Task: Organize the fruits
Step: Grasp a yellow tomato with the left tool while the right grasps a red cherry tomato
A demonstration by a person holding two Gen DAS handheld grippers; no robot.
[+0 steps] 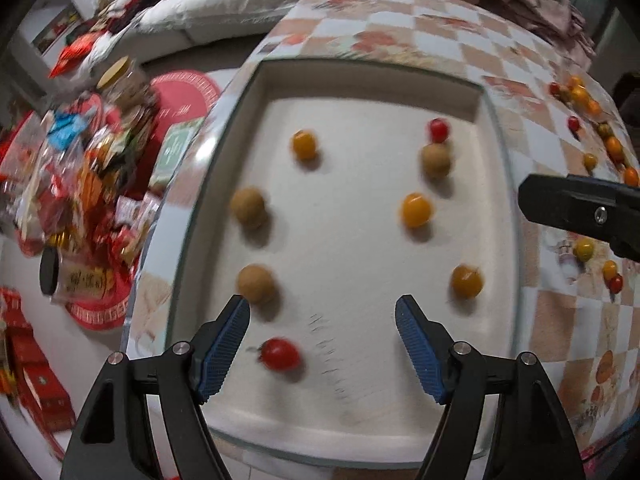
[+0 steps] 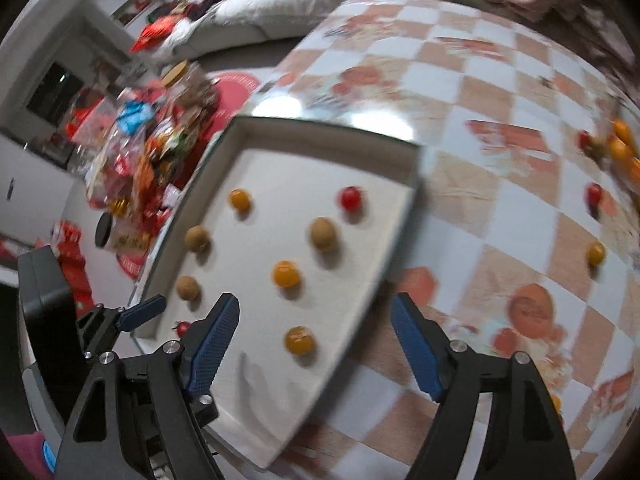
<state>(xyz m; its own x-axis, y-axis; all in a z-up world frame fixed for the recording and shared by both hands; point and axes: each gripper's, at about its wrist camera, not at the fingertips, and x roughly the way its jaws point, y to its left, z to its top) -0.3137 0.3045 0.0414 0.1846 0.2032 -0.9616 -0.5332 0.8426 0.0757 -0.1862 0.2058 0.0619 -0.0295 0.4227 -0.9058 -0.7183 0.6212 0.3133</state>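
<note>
Fruits lying in two loose columns on white tray (image 1: 496, 208): red cherry tomato (image 1: 280, 354) nearest, tan longans, glossy orange tomatoes beyond. Left gripper (image 1: 322, 344) and right gripper (image 2: 314, 340) both hanging with jaws apart, empty. More small tomatoes (image 1: 582, 94) scattered on checkered glossy surface (image 2: 480, 208). Best approached from straight above, closing gently; round, smooth, thin-skinned, apt to roll or bruise
</note>
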